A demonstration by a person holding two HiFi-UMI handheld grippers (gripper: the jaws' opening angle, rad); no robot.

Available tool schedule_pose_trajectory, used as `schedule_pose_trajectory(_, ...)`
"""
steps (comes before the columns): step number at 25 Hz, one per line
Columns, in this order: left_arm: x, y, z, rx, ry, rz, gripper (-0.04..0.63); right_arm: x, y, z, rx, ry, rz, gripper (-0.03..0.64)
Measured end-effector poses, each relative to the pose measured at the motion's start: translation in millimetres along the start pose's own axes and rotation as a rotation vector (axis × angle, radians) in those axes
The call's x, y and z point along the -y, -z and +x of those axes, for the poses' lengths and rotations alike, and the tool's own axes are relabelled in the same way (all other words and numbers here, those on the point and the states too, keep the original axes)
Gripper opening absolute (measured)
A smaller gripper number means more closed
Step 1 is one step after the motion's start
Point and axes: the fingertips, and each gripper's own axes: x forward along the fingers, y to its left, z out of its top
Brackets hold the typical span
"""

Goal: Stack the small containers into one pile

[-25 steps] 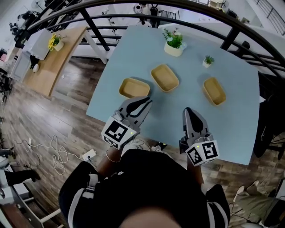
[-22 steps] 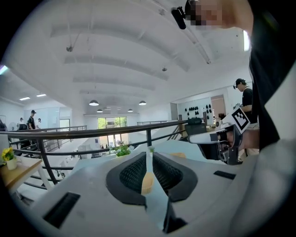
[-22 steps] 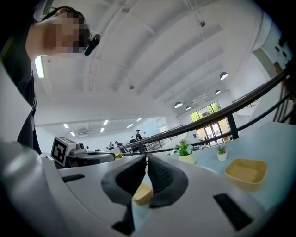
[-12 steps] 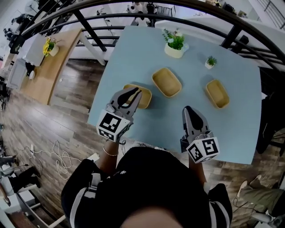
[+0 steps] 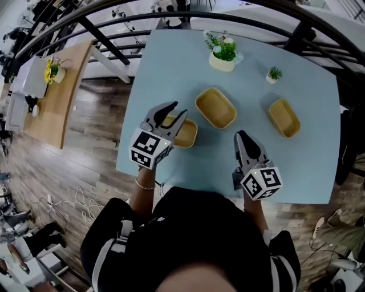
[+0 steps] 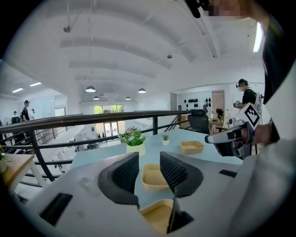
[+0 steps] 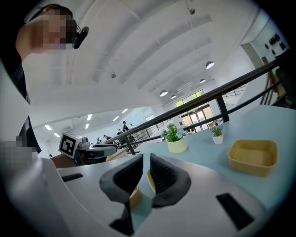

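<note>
Three shallow tan containers lie apart on the light blue table: a left one, a middle one and a right one. My left gripper hovers open over the left container's near left end, nothing between its fingers. In the left gripper view the left gripper frames the middle container, with the left container just below the jaws. My right gripper is shut and empty near the table's front edge, apart from all containers. The right container shows to its right.
A potted plant in a cream pot and a tiny potted plant stand at the table's far side. A dark railing curves behind the table. Wooden floor lies to the left and below the front edge.
My left gripper has moved forward and now hangs over the left container. The right gripper has stayed near the front edge.
</note>
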Motion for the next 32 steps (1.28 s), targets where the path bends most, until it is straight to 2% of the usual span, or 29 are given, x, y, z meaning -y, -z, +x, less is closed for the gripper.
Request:
schedule_pose_trajectory(6, -23, 23, 40, -0.052, 0.015, -0.057, 0.176, 25, 26, 23, -0.072, 0.059, 0.053, 0.069)
schedule_pose_trajectory(14, -37, 49, 91, -0.125, 0.111, -0.121, 0.222, 49, 56, 47, -0.158, 0.122, 0.128, 0.125)
schedule_pose_trajectory(17, -35, 60, 108, -0.168, 0.156, -0.135, 0.231, 56, 67, 57, -0.197, 0.135, 0.151, 0.166)
schedule_pose_trajectory(24, -24, 94, 138, -0.288, 0.239, -0.137, 0.242, 72, 90, 71, -0.263, 0.153, 0.201, 0.212)
schedule_pose_trajectory(32, -14, 117, 154, -0.359, 0.301, -0.166, 0.255, 79, 113, 80, -0.317, 0.165, 0.284, 0.258)
